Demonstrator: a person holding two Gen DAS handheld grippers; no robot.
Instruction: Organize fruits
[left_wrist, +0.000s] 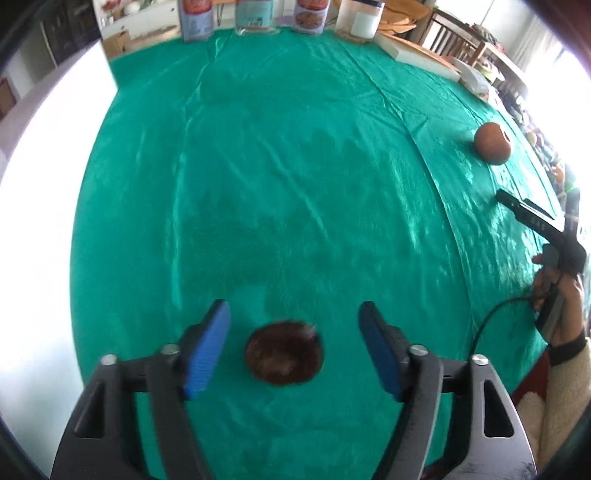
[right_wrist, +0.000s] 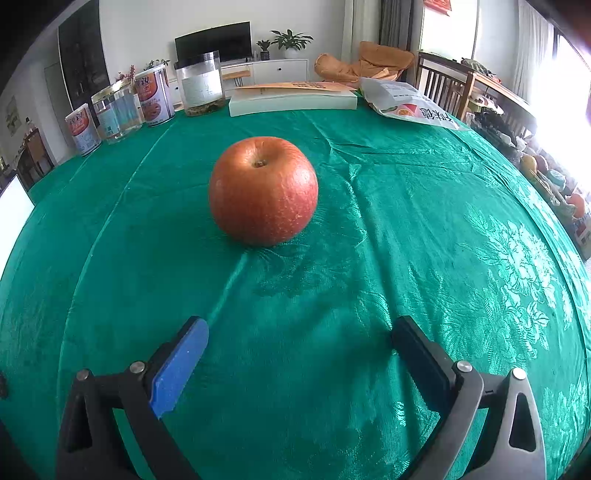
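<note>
**Both grippers spread wide, one fruit ahead of each**

Your left gripper (left_wrist: 293, 319) is released, its blue pads (left_wrist: 207, 347) well apart and clamping nothing; between the two fingers, close to their base, a dark brown round fruit (left_wrist: 284, 352) lies blurred on the green tablecloth (left_wrist: 280, 177), touching neither pad as far as the left wrist view shows; off to its right your right hand (left_wrist: 561, 306) holds the other tool, whose black fingers point toward an apple (left_wrist: 493, 142) further out on the cloth; straight ahead, at the far edge, stand tins (left_wrist: 195, 18) and a jar (left_wrist: 360, 18)

Your right gripper (right_wrist: 299, 330) is likewise slack, fingers wide with nothing between them, the blue pad (right_wrist: 179, 367) on its left side and the dark one on its right; the apple (right_wrist: 263, 190) sits upright ahead of the fingertips, slightly left of centre, stem hollow up, clear of both fingers; beyond it lie a flat white box (right_wrist: 291, 101) and, to the right, a printed bag (right_wrist: 410, 103); far left stand the tins (right_wrist: 153, 96) and a clear jar (right_wrist: 201, 83)
</note>
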